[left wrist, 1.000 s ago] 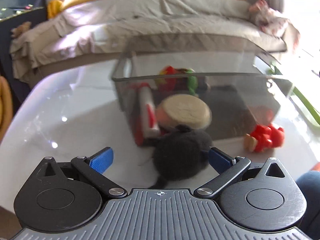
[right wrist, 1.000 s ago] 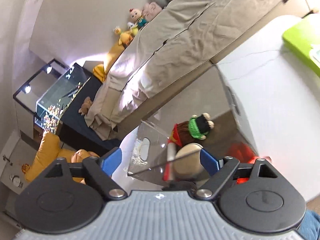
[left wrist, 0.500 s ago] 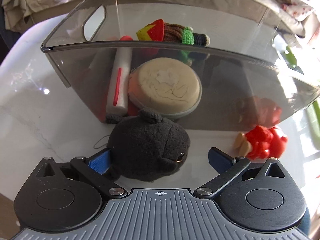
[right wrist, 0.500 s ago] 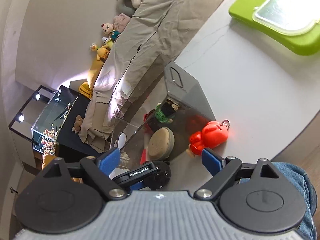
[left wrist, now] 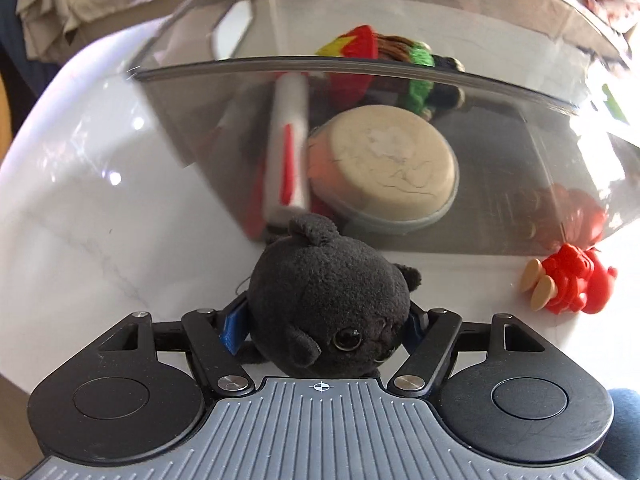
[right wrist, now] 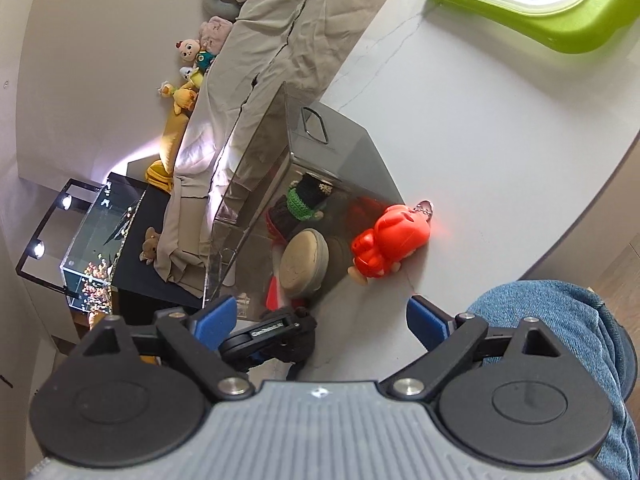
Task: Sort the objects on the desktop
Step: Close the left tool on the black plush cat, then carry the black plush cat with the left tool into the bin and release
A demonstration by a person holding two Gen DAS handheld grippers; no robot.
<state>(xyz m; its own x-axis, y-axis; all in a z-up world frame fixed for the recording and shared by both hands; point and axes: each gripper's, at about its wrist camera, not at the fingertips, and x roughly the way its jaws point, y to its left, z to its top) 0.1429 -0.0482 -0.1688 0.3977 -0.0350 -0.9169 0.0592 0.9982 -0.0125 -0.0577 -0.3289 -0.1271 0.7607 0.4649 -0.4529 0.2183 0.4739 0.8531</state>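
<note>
My left gripper [left wrist: 324,324] is shut on a black plush toy [left wrist: 328,304], held just in front of the clear grey bin [left wrist: 360,68]. The bin holds a round beige case [left wrist: 384,164], a white and red tube [left wrist: 286,148] and a knitted doll [left wrist: 400,64]. A red toy figure [left wrist: 572,284] lies on the white table outside the bin's right corner; it also shows in the right wrist view [right wrist: 390,242]. My right gripper [right wrist: 320,318] is open and empty, above the table's near edge, short of the red toy. The left gripper and plush show in that view [right wrist: 276,338].
A green lidded container [right wrist: 540,4] sits at the far end of the white table [right wrist: 480,128]. A covered sofa [right wrist: 280,28] with plush toys runs behind the bin. A glass tank [right wrist: 100,236] stands at the left. A knee in jeans [right wrist: 560,320] is at the table's edge.
The left gripper has closed on the black plush, which was loose between its open fingers before. The right gripper has swung round toward the red toy and stays open.
</note>
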